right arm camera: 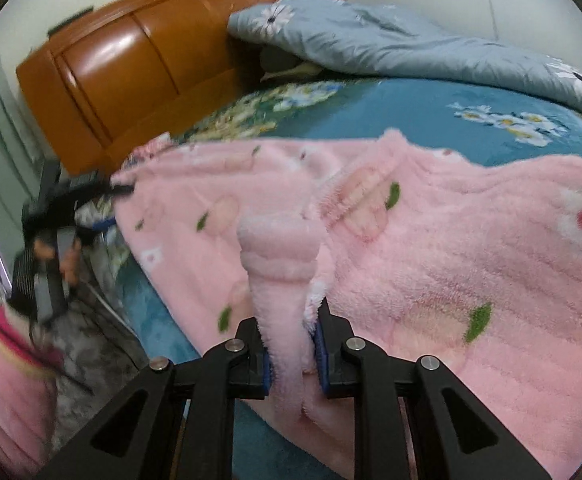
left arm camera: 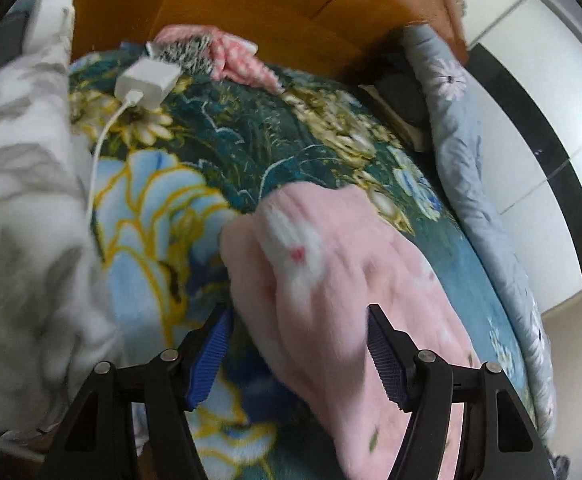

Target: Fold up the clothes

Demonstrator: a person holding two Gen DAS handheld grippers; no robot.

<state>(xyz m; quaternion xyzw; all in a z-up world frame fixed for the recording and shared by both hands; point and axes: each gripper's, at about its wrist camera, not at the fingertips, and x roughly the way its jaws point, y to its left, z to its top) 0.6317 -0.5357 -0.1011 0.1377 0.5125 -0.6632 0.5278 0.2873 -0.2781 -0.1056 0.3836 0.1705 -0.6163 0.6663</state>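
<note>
Bedroom setting: a bed spread with a teal floral blanket [left arm camera: 227, 148], backed by an orange wooden headboard [right arm camera: 123, 64]. From my right wrist feed, I see the right gripper [right arm camera: 291, 332] clamped on a bunched fold of the pink fleece garment [right arm camera: 431, 248]; the fluffy fabric fills the narrow gap between the blue pads and rises in a thick roll just ahead of them. The rest of the garment lies spread across the blanket, stretching away to the left and right of the grip.

On my left wrist feed, the left gripper [left arm camera: 297, 348] has its jaws standing wide apart, with nothing pinched; the edge of the pink garment lies below and between them, though I cannot tell whether the pads touch it.

Further out, a white charger block [left arm camera: 147, 82] with its cable rests on the blanket near the headboard, beside a grey-and-white patterned quilt [left arm camera: 19, 184]. A grey-blue daisy-print duvet [right arm camera: 391, 44] is heaped along the far side of the bed. I see no containers in either view.
</note>
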